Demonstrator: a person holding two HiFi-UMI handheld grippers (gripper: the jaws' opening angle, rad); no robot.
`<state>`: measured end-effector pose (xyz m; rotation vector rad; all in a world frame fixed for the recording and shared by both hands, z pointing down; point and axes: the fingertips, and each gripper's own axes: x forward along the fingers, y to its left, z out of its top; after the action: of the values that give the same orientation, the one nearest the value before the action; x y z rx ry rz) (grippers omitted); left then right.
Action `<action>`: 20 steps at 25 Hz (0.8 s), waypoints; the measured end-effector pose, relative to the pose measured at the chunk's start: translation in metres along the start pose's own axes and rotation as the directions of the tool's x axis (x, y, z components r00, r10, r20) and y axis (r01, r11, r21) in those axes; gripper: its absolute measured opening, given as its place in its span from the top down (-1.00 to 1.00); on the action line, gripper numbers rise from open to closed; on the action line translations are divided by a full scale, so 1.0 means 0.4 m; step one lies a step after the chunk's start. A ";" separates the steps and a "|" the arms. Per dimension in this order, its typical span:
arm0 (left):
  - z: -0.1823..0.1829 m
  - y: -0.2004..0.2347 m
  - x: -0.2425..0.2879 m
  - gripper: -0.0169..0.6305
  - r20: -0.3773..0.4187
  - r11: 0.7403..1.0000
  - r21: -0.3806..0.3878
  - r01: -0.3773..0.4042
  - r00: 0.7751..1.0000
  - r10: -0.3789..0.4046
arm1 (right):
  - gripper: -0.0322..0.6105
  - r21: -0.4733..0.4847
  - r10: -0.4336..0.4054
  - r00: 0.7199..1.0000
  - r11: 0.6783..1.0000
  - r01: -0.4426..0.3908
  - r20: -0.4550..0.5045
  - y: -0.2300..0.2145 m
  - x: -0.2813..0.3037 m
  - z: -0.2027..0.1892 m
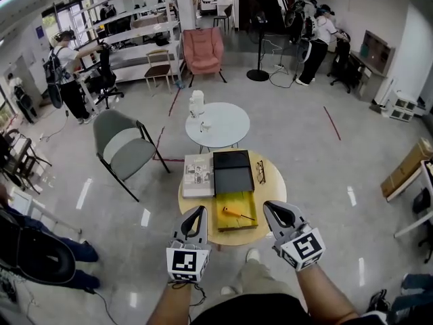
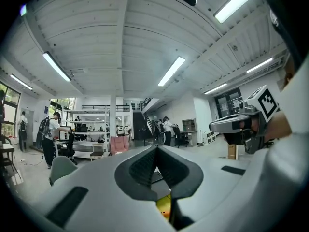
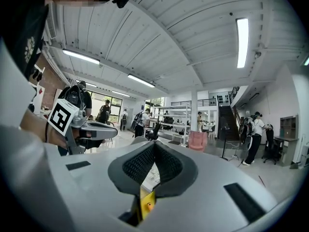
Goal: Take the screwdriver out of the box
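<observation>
Left tool (image 1: 197, 212): jaws closed, pads meeting at the tips, nothing between them. Right tool (image 1: 270, 207): same, fully closed and empty. Both are held level at the near edge of the desk (image 1: 272, 185), one on each side of the yellow box (image 1: 233, 225), and neither touches it. In each gripper view a strip of the yellow shows through the gap below the closed pads.

Desk: round, light wood top, standing on a glossy grey floor (image 1: 304, 147) that has red tape lines.

Yellow box: open, shallow, at the near middle of the desk. The screwdriver (image 1: 234, 212) lies flat inside it, with an orange handle to the left and the shaft angled right. Cannot tell if there is anything else in the box.

Black case (image 1: 232, 170): just behind the yellow box, touching it, looks closed. White booklet (image 1: 197, 175): flat on the desk, left of the black case. Glasses (image 1: 260, 171): on the bare wood to the right of the case.

White desk (image 1: 226, 124): smaller, round, just behind the wooden one. It has a white jug (image 1: 196, 103) at its left edge and some small items too small to name.

Room: large open workspace. A grey chair (image 1: 125, 147) is to the left and a pink armchair (image 1: 203, 49) is farther back. There is shelving (image 1: 135, 32) at back left and a cardboard carton (image 1: 406, 168) on the floor at right. Several people (image 1: 67, 73) stand at the sides. The gripper views show a white ribbed ceiling (image 2: 145, 33) with strip lights.
</observation>
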<state>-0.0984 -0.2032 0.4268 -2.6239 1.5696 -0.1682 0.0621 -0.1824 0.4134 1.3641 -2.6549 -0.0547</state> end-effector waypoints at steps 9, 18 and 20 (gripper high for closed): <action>-0.014 0.044 0.108 0.91 -0.035 0.999 0.004 -0.032 0.999 0.032 | 0.85 0.020 0.060 0.998 0.998 -0.059 -0.018 -0.066 0.109 -0.032; -0.094 0.082 0.208 0.91 -0.078 0.998 -0.024 -0.059 0.995 0.057 | 0.85 0.044 0.093 0.994 0.995 -0.090 -0.051 -0.123 0.211 -0.103; -0.109 0.080 0.232 0.91 -0.091 0.998 -0.023 -0.054 0.994 0.052 | 0.85 0.056 0.103 0.992 0.994 -0.099 -0.076 -0.133 0.231 -0.128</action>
<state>-0.0885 -0.3007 0.4712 -2.6252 1.6781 -0.2694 0.0600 -0.2864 0.4697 1.2174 -2.6722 0.0791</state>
